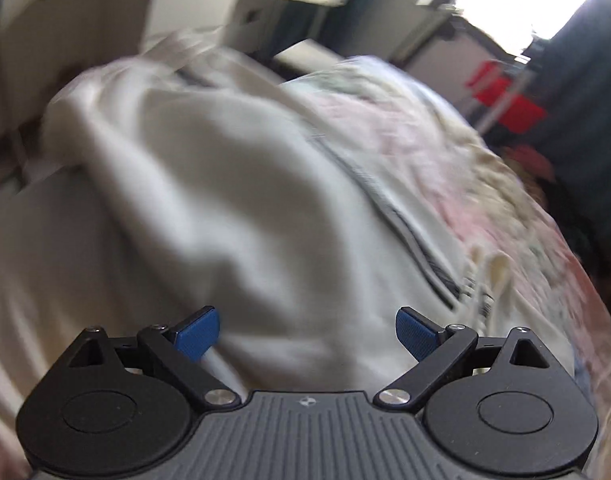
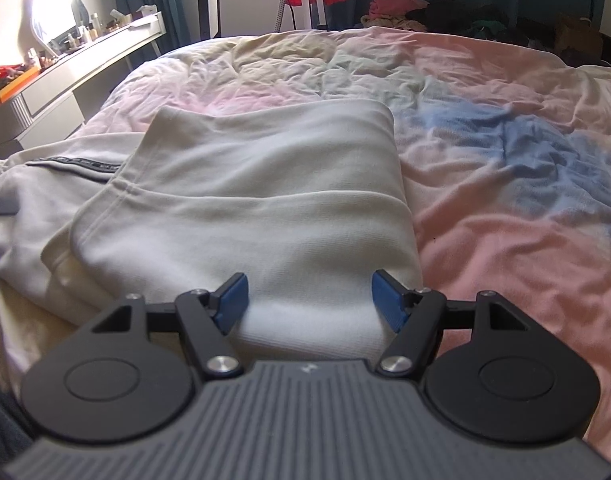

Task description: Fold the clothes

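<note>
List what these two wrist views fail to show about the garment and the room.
- Left wrist view: motion blur smears the cream garment and its dark zip band; printed letters unreadable.
- Right wrist view: the garment's left part is cut off by the frame edge.
- Right wrist view: items on the white desk too small to identify.

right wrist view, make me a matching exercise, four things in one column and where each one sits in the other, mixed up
Things:
1. white garment
2. white desk
3. pile of clothes
4. right gripper

Places:
A. far side of the bed, against the dark curtain
B. bottom of the picture, jaws open over the near edge of the fabric
C. along the wall to the left of the bed
D. spread on the bedsheet, partly folded

Pairs: 1-D, 2-C, 3-A, 4-B
</note>
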The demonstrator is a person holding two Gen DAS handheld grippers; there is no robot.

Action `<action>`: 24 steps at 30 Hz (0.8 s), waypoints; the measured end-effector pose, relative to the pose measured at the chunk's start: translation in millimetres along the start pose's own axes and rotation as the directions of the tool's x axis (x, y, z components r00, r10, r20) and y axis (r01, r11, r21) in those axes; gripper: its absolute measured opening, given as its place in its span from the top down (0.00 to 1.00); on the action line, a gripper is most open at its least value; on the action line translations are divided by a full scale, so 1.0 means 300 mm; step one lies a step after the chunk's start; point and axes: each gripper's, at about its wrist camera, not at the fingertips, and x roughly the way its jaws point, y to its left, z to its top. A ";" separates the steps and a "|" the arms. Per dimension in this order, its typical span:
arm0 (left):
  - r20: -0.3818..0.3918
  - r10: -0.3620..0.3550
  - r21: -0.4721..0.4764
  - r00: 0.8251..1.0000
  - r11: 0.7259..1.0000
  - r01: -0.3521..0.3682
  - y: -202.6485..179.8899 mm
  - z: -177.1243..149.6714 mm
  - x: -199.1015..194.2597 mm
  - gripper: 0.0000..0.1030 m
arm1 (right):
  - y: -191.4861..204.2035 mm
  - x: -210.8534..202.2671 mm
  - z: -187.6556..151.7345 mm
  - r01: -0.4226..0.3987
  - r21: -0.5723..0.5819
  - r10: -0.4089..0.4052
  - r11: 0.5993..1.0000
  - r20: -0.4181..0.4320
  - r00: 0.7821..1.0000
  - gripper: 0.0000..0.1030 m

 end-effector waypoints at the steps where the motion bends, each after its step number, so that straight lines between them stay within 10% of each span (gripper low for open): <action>1: -0.024 0.006 -0.038 1.000 0.999 -0.007 0.026 0.021 0.014 0.07 | -0.001 0.000 0.000 -0.001 0.000 0.001 1.000 0.000 1.000 0.32; 18: 0.190 -0.011 -0.349 0.982 0.934 0.078 0.297 0.328 0.151 0.14 | 0.002 0.000 0.012 0.004 0.014 -0.004 1.000 0.000 1.000 0.31; 24: 0.262 -0.013 -0.367 0.965 0.923 0.112 0.320 0.336 0.148 0.35 | 0.014 -0.026 0.033 0.041 -0.021 -0.040 0.999 0.044 0.998 0.31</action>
